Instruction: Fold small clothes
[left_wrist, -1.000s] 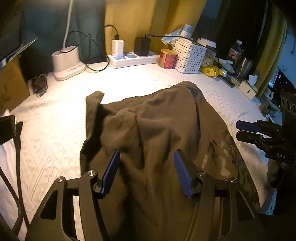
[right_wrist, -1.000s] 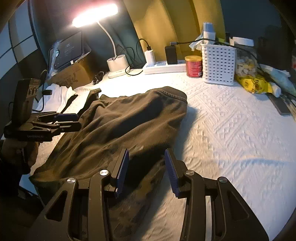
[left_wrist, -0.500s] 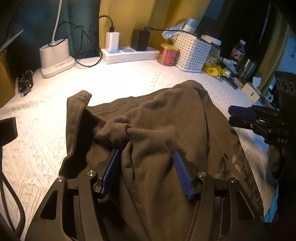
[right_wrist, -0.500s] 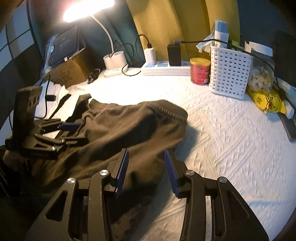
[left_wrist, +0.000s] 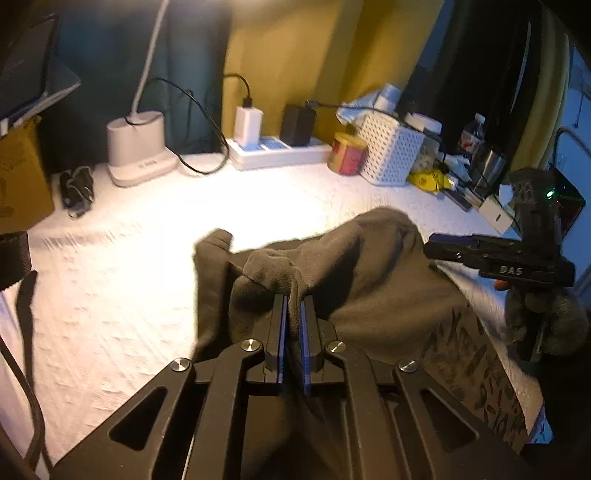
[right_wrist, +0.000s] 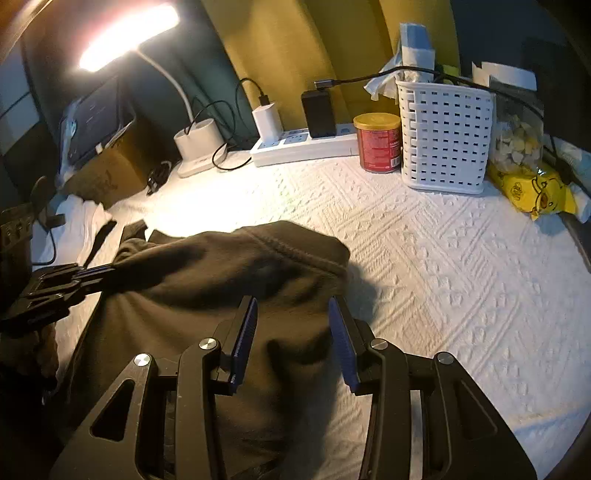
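Note:
A dark brown garment lies bunched on the white textured bedspread; it also shows in the right wrist view. My left gripper is shut on a raised fold of the garment at its left side, and appears in the right wrist view at the left. My right gripper is open, its blue-padded fingers straddling the cloth near the hem without pinching it. It shows in the left wrist view at the right, over the garment's right edge.
At the back stand a lamp base, a power strip with chargers, a red can, a white basket and a yellow snack bag. A cardboard box and white cloth sit at the left.
My left gripper has shut on a fold of the garment and pulled it into a bunch. My right gripper stayed open and moved forward over the cloth.

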